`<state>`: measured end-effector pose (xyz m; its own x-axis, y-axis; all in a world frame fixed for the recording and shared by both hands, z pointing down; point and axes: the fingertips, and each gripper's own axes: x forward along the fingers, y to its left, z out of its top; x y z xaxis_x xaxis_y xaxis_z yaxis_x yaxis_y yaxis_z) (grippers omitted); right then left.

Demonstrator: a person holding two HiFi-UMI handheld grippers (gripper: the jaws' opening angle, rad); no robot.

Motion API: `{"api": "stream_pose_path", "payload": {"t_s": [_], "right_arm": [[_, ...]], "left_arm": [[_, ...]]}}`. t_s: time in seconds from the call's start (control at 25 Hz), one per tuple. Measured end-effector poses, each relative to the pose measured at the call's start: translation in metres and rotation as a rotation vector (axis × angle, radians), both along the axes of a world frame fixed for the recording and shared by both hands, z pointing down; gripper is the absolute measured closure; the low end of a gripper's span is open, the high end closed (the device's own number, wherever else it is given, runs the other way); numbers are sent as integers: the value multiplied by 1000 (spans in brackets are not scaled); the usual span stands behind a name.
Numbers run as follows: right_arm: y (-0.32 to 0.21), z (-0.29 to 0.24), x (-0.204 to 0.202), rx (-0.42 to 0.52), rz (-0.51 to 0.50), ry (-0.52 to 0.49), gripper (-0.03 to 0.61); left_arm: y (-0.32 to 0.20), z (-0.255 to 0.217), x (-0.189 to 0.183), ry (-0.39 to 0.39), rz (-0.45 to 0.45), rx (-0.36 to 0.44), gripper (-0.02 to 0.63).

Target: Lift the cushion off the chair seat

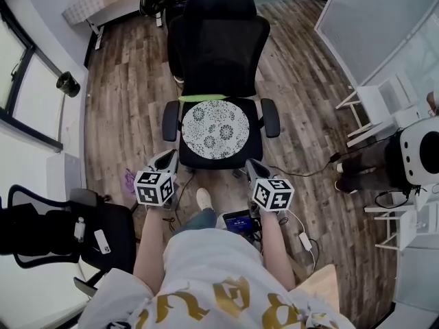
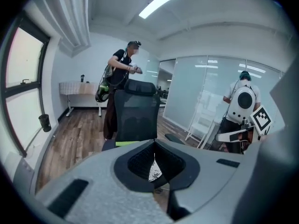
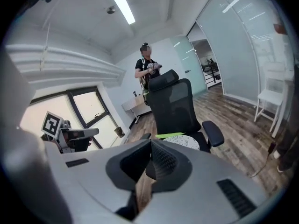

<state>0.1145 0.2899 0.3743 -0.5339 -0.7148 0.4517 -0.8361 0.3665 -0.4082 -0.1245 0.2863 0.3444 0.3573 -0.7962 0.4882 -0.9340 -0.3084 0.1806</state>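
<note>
Round patterned cushion (image 1: 215,129) laid flat on the black chair (image 1: 218,40) seat at 12 o'clock, wood-plank floor (image 1: 130,101) spread beneath, window (image 1: 20,88) set at 9 o'clock, glass wall (image 1: 370,19) at 2 o'clock, left gripper (image 1: 167,160) and right gripper (image 1: 255,168) held short of the seat, jaws closed, nothing gripped.

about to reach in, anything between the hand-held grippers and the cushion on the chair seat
Nothing visible does. The round patterned cushion lies uncovered on the office chair seat, the left hand-held gripper and right hand-held gripper near the seat's front edge. The armrests flank it at the sides only.
</note>
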Motion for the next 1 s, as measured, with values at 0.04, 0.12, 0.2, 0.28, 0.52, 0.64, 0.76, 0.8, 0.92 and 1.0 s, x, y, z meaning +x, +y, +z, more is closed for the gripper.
{"api": "stream_pose_path", "payload": {"t_s": [0.04,0.12,0.2,0.28,0.52,0.64,0.76,0.8,0.92,1.0], "right_arm": [[-1,0,0,1,2,-2,568],[-5,4,3,-2,12,5,568],[-10,9,5,-14,22,3,566],[-18,13,5,-25,23,1,568],[-69,27,7,-55,36,22,567],[-104,30,4,-68,21,57,568],[-146,30,4,-70,30,88,568],[-160,31,5,-72,40,93,568],[-194,36,2,-90,69,102,566],[-209,42,-4,-100,79,104,568]], "left_arm": [[-1,1,2,0,6,-4,604],[-2,3,7,-14,27,-13,604],[-6,8,9,-33,45,-24,604],[-15,13,8,-55,55,-32,604],[-75,25,14,-72,96,-39,604],[-115,34,13,-48,116,-58,604],[-159,41,9,-36,135,-74,604],[-173,43,8,-38,141,-79,604],[-210,48,0,-50,163,-89,604],[-228,53,-8,-47,174,-96,604]]}}
